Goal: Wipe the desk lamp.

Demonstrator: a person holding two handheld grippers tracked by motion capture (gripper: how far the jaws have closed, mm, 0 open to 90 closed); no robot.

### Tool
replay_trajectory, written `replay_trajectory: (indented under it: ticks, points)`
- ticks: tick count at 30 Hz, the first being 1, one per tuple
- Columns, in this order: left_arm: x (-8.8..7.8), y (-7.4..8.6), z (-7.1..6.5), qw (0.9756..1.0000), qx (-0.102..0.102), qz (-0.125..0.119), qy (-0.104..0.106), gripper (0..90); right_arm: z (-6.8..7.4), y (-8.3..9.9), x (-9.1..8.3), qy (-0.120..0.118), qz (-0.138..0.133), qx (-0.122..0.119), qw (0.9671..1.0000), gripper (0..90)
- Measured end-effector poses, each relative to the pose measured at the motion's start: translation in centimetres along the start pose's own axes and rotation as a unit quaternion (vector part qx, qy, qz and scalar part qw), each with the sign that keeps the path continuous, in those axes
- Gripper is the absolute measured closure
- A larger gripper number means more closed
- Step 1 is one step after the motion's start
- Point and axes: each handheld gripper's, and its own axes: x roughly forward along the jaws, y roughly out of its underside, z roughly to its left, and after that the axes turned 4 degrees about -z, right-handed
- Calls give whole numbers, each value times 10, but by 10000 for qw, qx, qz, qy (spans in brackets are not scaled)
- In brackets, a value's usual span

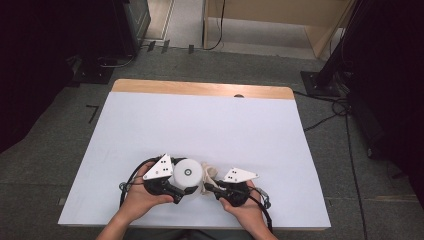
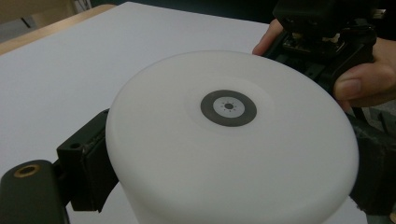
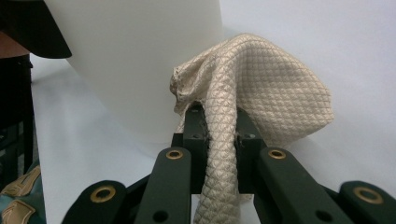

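Note:
A white round container (image 1: pixel 187 173) with a dark ring on its flat top (image 2: pixel 229 107) stands on the white table (image 1: pixel 200 125) near the front edge. My left gripper (image 1: pixel 184 190) is shut on it, with a black pad (image 2: pixel 91 163) pressed to each side. From the right, my right gripper (image 1: pixel 208 188) is shut on a beige quilted cloth (image 1: pixel 208 171). That cloth (image 3: pixel 275 93) bunches up past the jaws and leans against the container's white wall (image 3: pixel 140 56). The right gripper's (image 3: pixel 219 128) fingers (image 3: pixel 194 130) pinch a twisted strand of the cloth.
The table's bare wooden strip (image 1: pixel 200 89) runs along the far edge. Grey floor surrounds the table, with cables (image 1: pixel 330 117) to the right and black stands (image 1: pixel 95 70) at both far corners. The person's other hand (image 2: pixel 364 84) sits close behind the container.

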Motion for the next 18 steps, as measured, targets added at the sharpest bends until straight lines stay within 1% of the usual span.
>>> replay_trajectory:
  ticks: [5, 7, 8, 9, 10, 11, 12, 14, 15, 16, 17, 18]
  points:
    - [0, 1, -1, 10000, -16, -33, -39, 82, 0, 0, 0, -7, 27, 4, 10000, 801]
    - [-1, 1, -5, 9997, -83, -19, -227, 80, 0, 0, 0, 12, 25, -5, 10000, 799]
    - [-1, 0, -6, 9995, -147, 23, -276, 77, 0, 0, -1, 18, 30, -10, 10000, 799]
    - [-1, 0, -6, 9995, -147, 23, -276, 68, 0, 0, -1, 18, 30, -10, 10000, 799]
    - [0, -1, -7, 9986, -294, 124, -414, 42, -1, 0, -1, 35, 27, -8, 10000, 799]
    - [0, -2, -9, 9981, -342, 172, -477, 17, -1, 0, -2, 37, 26, -8, 10000, 799]
    - [0, -2, -9, 9981, -342, 172, -477, 11, -1, 0, -2, 37, 26, -8, 10000, 799]
    - [1, -3, -12, 9969, -451, 218, -610, 11, -1, 0, -2, 45, 30, 7, 10000, 799]
    - [1, -7, -15, 9949, -561, 232, -808, 11, -1, 0, -3, 45, 28, 6, 10000, 799]
    - [1, -8, -17, 9938, -628, 225, -894, 11, -1, 0, -3, 48, 26, 5, 10000, 798]
    - [1, -8, -17, 9938, -628, 225, -894, 11, -1, 0, -3, 48, 26, 5, 10000, 798]
    - [1, -10, -19, 9928, -711, 200, -946, 11, -1, 0, -3, 51, 23, 7, 10000, 798]
